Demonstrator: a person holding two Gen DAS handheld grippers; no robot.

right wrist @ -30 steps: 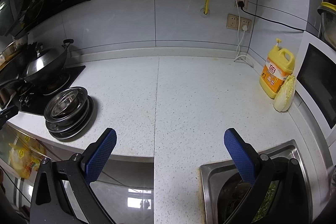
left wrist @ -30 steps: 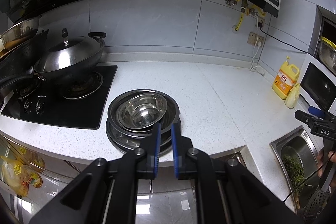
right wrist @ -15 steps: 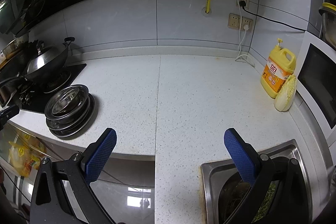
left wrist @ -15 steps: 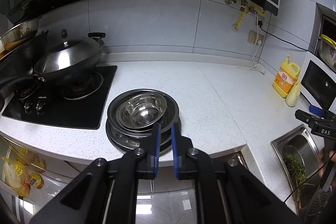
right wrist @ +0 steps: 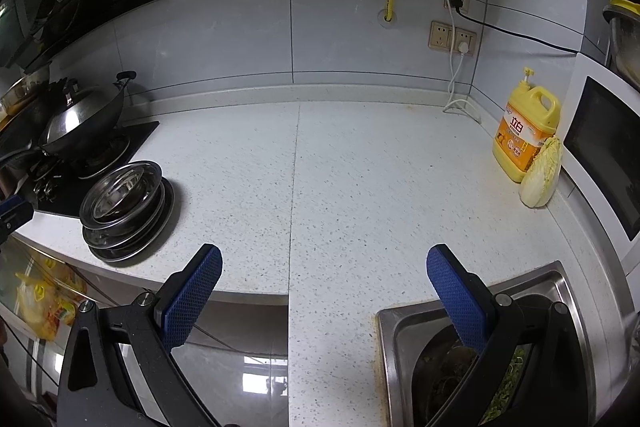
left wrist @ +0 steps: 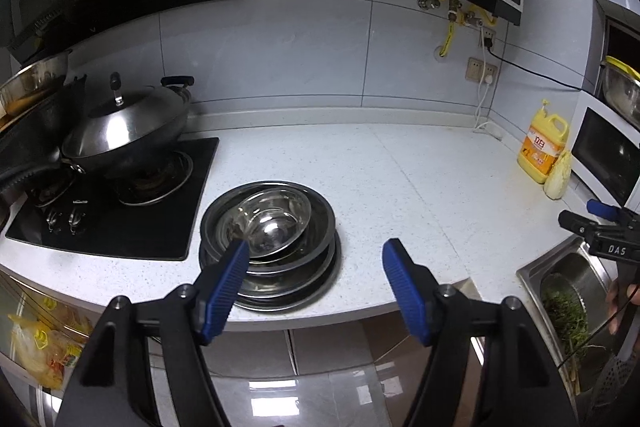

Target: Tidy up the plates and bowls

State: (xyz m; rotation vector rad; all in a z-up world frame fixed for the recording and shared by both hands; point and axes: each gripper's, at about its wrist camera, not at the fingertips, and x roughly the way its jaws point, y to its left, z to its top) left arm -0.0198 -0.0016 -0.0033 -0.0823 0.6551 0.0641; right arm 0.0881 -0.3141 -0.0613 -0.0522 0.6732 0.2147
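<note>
A stack of steel plates and bowls (left wrist: 276,239) sits on the white counter beside the stove, with a small bowl (left wrist: 272,219) nested on top. It also shows in the right wrist view (right wrist: 124,207) at the left. My left gripper (left wrist: 316,263) is open and empty, held off the counter's front edge, its left finger in front of the stack. My right gripper (right wrist: 324,275) is open and empty, over the counter edge near the sink, far right of the stack.
A lidded wok (left wrist: 124,131) stands on the black stove (left wrist: 120,211). A yellow detergent bottle (right wrist: 524,135) and a cabbage (right wrist: 540,175) stand at the right by a microwave (right wrist: 604,155). A sink (right wrist: 480,347) holds greens. The counter (right wrist: 360,167) stretches between stack and bottle.
My left gripper has opened wide from shut. The stack and the right gripper have hardly moved.
</note>
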